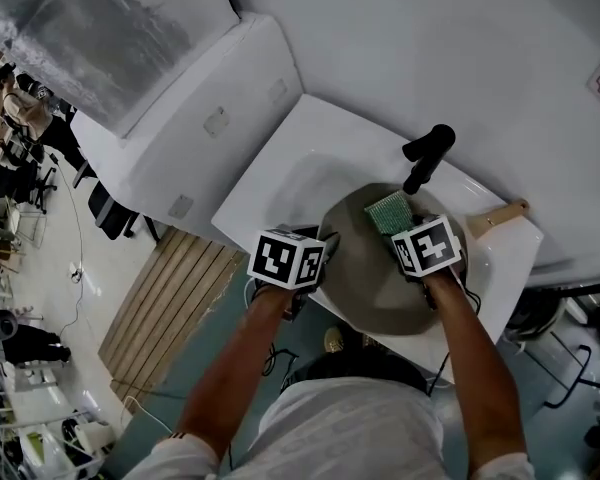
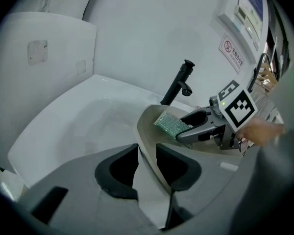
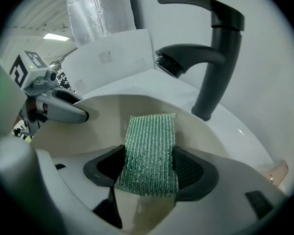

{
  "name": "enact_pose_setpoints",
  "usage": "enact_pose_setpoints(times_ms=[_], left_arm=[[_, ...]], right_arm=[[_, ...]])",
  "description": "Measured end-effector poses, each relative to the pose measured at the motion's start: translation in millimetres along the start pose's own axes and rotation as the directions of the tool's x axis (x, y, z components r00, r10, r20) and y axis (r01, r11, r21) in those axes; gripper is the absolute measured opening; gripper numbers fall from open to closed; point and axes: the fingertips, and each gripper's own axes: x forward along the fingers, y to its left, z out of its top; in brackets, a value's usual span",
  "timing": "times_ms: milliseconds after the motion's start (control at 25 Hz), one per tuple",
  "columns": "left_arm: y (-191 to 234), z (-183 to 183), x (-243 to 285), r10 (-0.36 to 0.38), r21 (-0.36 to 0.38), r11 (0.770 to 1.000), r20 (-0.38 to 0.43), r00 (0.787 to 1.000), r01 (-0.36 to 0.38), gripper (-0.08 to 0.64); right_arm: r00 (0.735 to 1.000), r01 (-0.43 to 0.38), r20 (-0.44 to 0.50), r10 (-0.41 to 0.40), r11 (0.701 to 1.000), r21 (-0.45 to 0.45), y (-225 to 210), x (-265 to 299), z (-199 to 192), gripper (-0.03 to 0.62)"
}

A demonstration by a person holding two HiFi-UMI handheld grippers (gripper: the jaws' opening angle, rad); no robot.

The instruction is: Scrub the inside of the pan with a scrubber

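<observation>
- Two tongs are at work over the white moulded sink (image 1: 280, 180). The left tongs (image 2: 147, 156) pinch the near rim of the beige, round, shallow pan (image 1: 372, 286), whose thin wall runs up between the two dark pads.
- The right tongs (image 3: 152, 166) are pressed onto a green, ribbed, glittery mesh scrubber (image 3: 150, 151), gripping its near half while the far half juts out past the tips.
- The scrubber's long axis follows the line the right tongs point along, steeply down and ahead toward the black bent-neck tap (image 1: 427, 155).
- The pan sits in the sink, tipped, with its hollow open just below and ahead of the right tongs, and a pale wooden handle (image 1: 498, 215) shows off to their right.
- The scrubber's free end hangs over the pan's far inner wall, and we cannot tell whether it touches.
- We judge that the coming stroke depends on this: the inner surface lies straight ahead of the scrubber's tip, so the right hand, much the nearer, only has to press down and sweep.
- We read the left tongs as the brace, since a rub toward the tap could shove the pan out of that thin rim grip.
</observation>
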Motion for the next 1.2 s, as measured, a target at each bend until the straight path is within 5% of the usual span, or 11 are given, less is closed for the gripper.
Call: enact_pose_setpoints(times_ms=[280, 920, 1200], left_arm=[[0, 0, -1, -0.009, -0.014, 1.000, 0.008, 1.000, 0.009, 0.127], [0, 1, 0, -0.030, -0.051, 0.998, 0.047, 0.998, 0.033, 0.129], [0, 2, -1, -0.035, -0.052, 0.998, 0.051, 0.998, 0.038, 0.130]], right_arm=[[0.999, 0.036, -0.003, -0.036, 0.999, 0.031, -17, -17, -7, 0.304], [0.985, -0.154, -0.102, 0.139, 0.975, -0.160, 88, -4, -8, 0.304], [0.982, -0.116, -0.173, 0.083, 0.974, -0.195, 72, -1, -25, 0.304]])
